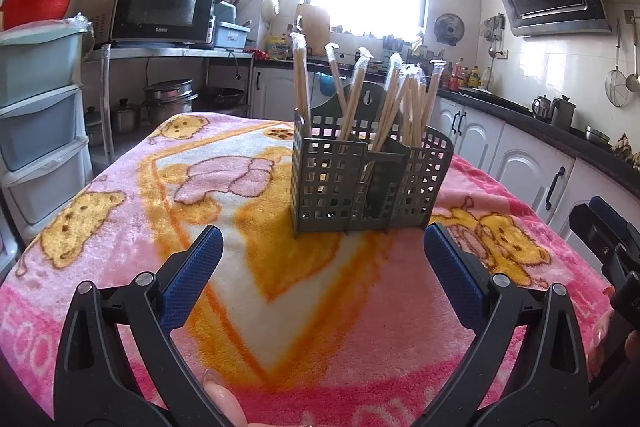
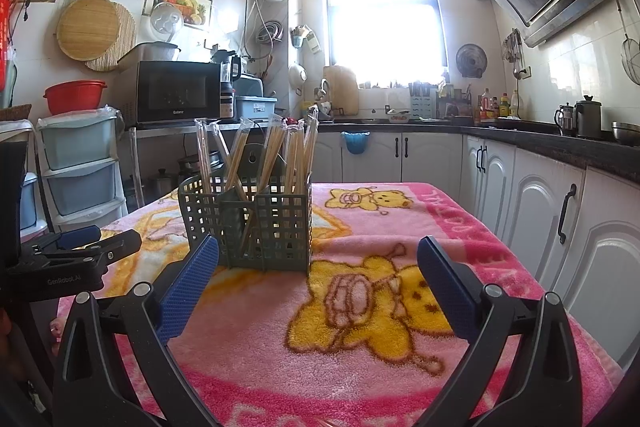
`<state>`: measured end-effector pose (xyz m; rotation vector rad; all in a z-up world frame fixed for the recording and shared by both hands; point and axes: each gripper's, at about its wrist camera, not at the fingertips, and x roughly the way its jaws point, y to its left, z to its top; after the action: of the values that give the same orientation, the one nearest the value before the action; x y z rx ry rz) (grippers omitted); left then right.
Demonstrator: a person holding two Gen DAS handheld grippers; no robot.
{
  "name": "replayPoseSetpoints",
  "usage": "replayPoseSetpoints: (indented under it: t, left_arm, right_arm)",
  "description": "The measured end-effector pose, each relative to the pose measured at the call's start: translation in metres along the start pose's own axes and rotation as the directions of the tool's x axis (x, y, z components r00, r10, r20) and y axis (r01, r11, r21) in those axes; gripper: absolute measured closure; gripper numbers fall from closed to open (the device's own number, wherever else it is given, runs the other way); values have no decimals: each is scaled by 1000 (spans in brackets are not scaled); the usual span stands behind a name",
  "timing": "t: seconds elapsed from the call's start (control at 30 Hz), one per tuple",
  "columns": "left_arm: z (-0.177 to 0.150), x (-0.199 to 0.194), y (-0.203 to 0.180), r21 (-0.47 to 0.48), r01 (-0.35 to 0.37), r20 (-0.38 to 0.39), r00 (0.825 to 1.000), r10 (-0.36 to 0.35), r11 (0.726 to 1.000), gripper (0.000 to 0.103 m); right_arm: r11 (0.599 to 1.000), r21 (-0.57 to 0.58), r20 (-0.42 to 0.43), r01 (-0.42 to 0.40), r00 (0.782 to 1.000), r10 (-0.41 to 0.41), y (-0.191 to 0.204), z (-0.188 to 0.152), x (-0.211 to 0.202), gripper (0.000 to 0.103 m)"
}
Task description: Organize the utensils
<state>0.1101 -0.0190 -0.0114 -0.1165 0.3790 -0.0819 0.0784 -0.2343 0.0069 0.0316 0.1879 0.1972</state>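
A grey perforated utensil holder stands upright on the pink bear-print blanket; it also shows in the right wrist view. Several wrapped wooden chopsticks stand in its compartments, also seen in the right wrist view. My left gripper is open and empty, just in front of the holder. My right gripper is open and empty, with the holder in front of its left finger. Each gripper shows at the edge of the other's view: the right one, the left one.
The blanket covers the whole table. A stack of plastic drawers and a microwave stand to the left. White cabinets with a dark counter run along the right.
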Motion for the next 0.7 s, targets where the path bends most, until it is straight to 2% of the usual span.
replayPoseSetpoints:
  t: [0.13,0.2,0.27,0.33,0.4,0.47,0.5,0.57,0.63,0.67,0.7]
  left_arm:
    - [7,10,13,-24,-29,-60,998,27,999,10]
    - [15,25,26,-17,-96,-126,988,93,995,10]
    - [23,44,50,-41,-179,-213,963,166,983,10]
    - [25,60,72,-68,-232,-275,939,205,970,10]
    - [25,76,95,-85,-292,-319,913,252,952,10]
    - [21,92,117,-99,-344,-373,883,286,934,10]
    - [19,96,124,-101,-360,-393,871,295,928,10]
    - [14,108,138,-96,-391,-439,842,313,916,10]
    - [9,117,148,-103,-414,-492,812,315,905,10]
    - [8,120,151,-102,-429,-509,798,324,897,10]
    - [7,121,153,-101,-432,-510,796,326,896,10]
  right_arm:
    - [999,36,-71,28,997,-26,-13,6,13,6]
    - [995,30,-155,94,984,-89,-29,12,30,6]
    - [983,0,-297,182,939,-173,-51,14,59,6]
    - [968,-10,-425,251,875,-231,-78,11,87,6]
    - [957,-3,-575,291,782,-240,-110,-1,123,6]
    - [948,-24,-636,317,727,-259,-127,-12,146,6]
    - [939,-64,-655,337,696,-294,-133,-18,157,6]
    - [925,-141,-667,354,656,-353,-136,-28,172,6]
    - [928,-115,-658,355,672,-340,-139,-33,176,6]
    - [929,-94,-663,357,674,-326,-140,-34,176,6]
    - [931,-77,-667,358,675,-315,-143,-34,175,6]
